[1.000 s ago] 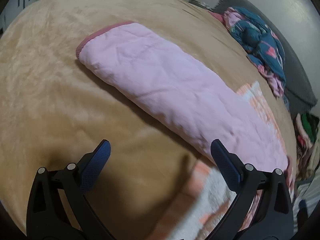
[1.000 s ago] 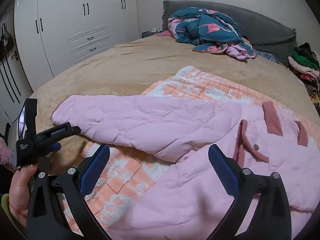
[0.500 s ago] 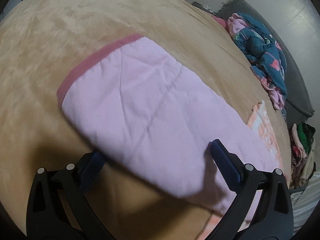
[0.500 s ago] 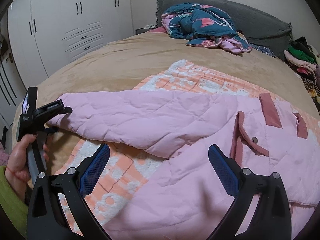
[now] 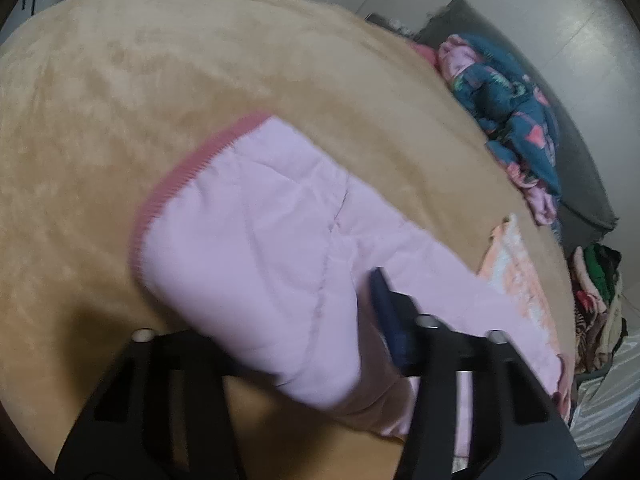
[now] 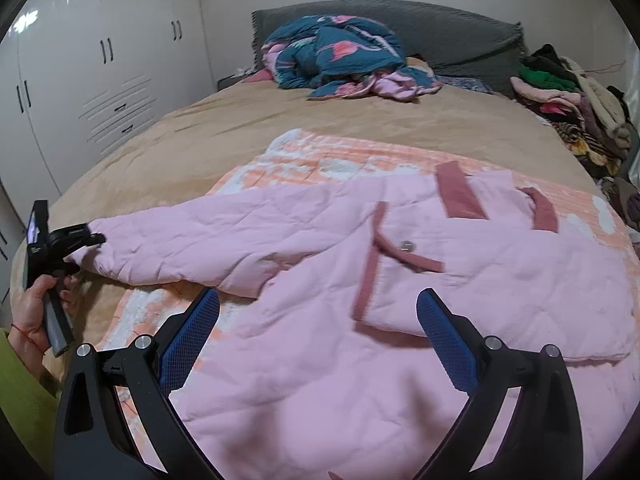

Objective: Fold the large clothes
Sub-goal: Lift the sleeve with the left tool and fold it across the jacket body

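A pink quilted jacket with dark pink trim lies spread on an orange-and-white blanket on the bed. Its long sleeve reaches left to a ribbed cuff. In the left wrist view the sleeve end is bunched between the closing jaws of my left gripper. One blue pad presses into the fabric and the other is hidden under it. The right wrist view shows that left gripper at the sleeve tip, held by a person's hand. My right gripper hovers open above the jacket's body, holding nothing.
The bed has a beige cover. A crumpled teal quilt lies against the grey headboard. A pile of clothes sits along the right side. White wardrobes stand at the left.
My left gripper moved forward over the sleeve end, and its wide-open jaws closed in on the fabric. My right gripper shifted across the jacket, staying open.
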`<action>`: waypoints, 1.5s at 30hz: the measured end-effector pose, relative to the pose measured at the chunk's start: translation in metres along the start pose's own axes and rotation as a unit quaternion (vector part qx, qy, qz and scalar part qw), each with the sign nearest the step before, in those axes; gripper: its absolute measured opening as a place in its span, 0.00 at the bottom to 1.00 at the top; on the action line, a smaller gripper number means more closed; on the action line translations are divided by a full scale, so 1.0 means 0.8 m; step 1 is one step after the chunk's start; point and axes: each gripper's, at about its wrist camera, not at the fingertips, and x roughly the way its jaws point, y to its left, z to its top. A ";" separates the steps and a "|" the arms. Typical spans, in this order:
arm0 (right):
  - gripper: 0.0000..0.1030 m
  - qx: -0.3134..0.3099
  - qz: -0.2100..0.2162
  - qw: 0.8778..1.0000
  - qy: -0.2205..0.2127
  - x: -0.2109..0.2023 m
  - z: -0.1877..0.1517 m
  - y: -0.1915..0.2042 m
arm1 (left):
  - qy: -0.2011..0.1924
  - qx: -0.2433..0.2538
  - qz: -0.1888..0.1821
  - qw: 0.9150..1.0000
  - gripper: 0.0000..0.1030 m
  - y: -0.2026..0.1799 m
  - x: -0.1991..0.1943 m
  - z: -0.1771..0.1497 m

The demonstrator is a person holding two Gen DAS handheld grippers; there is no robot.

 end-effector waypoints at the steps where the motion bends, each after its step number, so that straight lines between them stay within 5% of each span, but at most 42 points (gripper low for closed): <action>1: 0.96 0.002 -0.004 1.000 -0.004 -0.007 -0.001 -0.007 | -0.005 0.004 -0.005 1.000 0.24 -0.003 -0.007 0.001; 26: 0.96 0.075 -0.023 0.993 -0.085 -0.165 -0.034 -0.132 | -0.086 0.148 -0.069 0.983 0.08 -0.185 -0.180 -0.036; 45: 0.96 0.138 -0.020 0.984 -0.115 -0.247 -0.081 -0.222 | -0.110 0.217 -0.086 0.966 0.06 -0.289 -0.232 -0.096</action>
